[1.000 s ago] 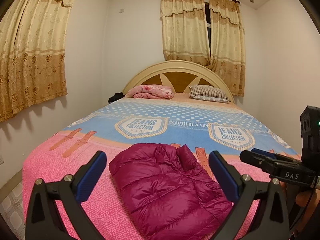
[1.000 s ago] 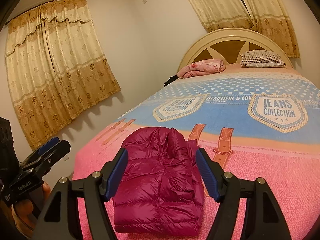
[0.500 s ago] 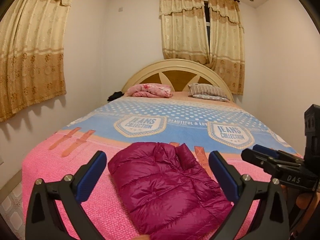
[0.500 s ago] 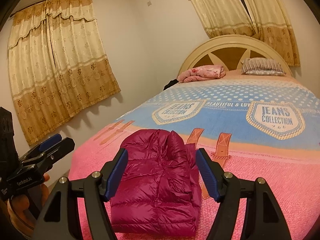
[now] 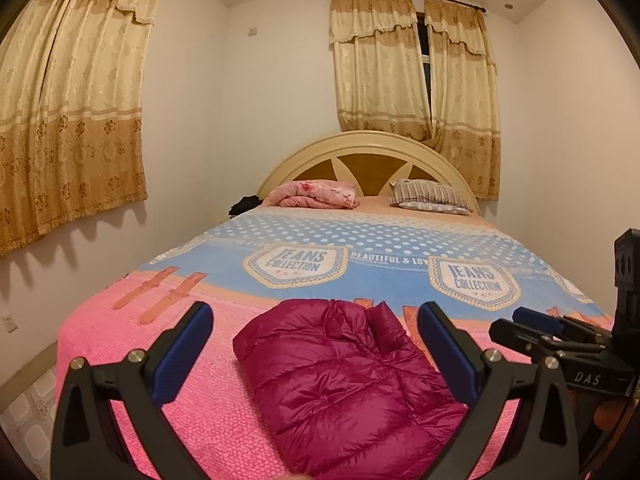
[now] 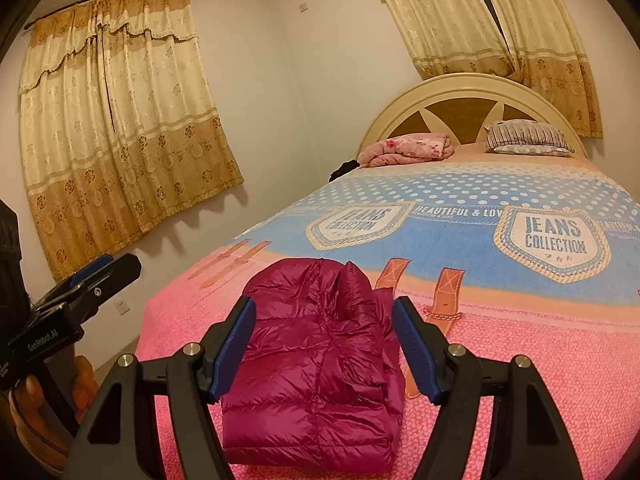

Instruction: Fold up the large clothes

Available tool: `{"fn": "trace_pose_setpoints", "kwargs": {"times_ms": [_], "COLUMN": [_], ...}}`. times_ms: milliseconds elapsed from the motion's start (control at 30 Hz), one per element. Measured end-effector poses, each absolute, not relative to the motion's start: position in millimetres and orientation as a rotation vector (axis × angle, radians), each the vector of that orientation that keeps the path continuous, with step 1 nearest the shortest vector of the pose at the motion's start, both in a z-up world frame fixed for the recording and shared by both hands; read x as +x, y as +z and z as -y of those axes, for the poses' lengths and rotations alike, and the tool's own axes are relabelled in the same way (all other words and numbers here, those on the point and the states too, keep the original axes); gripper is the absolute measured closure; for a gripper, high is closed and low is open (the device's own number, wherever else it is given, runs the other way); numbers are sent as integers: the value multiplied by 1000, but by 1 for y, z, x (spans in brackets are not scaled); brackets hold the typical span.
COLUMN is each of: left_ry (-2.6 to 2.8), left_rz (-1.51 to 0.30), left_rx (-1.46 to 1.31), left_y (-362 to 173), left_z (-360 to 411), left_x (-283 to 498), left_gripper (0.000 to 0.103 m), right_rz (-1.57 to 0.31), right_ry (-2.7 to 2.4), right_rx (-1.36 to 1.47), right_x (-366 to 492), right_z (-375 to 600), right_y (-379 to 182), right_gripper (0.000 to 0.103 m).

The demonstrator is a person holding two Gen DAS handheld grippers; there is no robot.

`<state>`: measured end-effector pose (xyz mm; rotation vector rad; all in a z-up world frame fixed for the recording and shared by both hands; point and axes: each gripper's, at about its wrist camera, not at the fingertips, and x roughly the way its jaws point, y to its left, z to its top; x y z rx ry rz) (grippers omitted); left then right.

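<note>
**Folded magenta jacket on the bed, both grippers spread above it**

A magenta quilted puffer jacket [image 5: 340,376] [image 6: 320,356] lies folded into a thick, compact bundle at the foot of a bed, on the pink part of the bedspread [image 5: 132,364] [image 6: 540,360]. Nothing touches it.

The left gripper [image 5: 316,356] hovers in front of the jacket, its blue-padded jaws spread wide with nothing between them. The right gripper [image 6: 324,350] hovers beside it in the same way, jaws apart and empty. In the right camera's view, fingers of the person's left hand [image 6: 80,388] wrap the left gripper's handle.

Farther up, the bedspread turns blue, with "Jeans Collection" badges. At the head of the bed, a folded pink blanket [image 5: 316,195] [image 6: 408,149] and a striped pillow [image 5: 428,196] [image 6: 528,138] rest against a cream arched headboard [image 5: 368,148] [image 6: 460,92]. Gold patterned curtains [image 5: 68,120] [image 6: 120,132] hang on the white walls.
</note>
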<state>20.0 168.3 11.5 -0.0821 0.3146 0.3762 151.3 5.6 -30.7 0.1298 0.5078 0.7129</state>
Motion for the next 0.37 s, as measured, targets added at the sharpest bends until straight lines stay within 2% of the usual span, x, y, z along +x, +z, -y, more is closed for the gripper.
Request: {"fn": "trace_pose_setpoints", "kwargs": {"times_ms": [367], "left_ry": [374], "left_rz": [-293], "left_rx": [-58], "left_y": [6], "left_z": [-171], "left_x": [20], "left_gripper": [0], "right_rz": [-531], "right_ry": [718], "right_rx": [107], "right_x": [151], "right_z": [-11], "right_y": [-38], "right_gripper": [32]}}
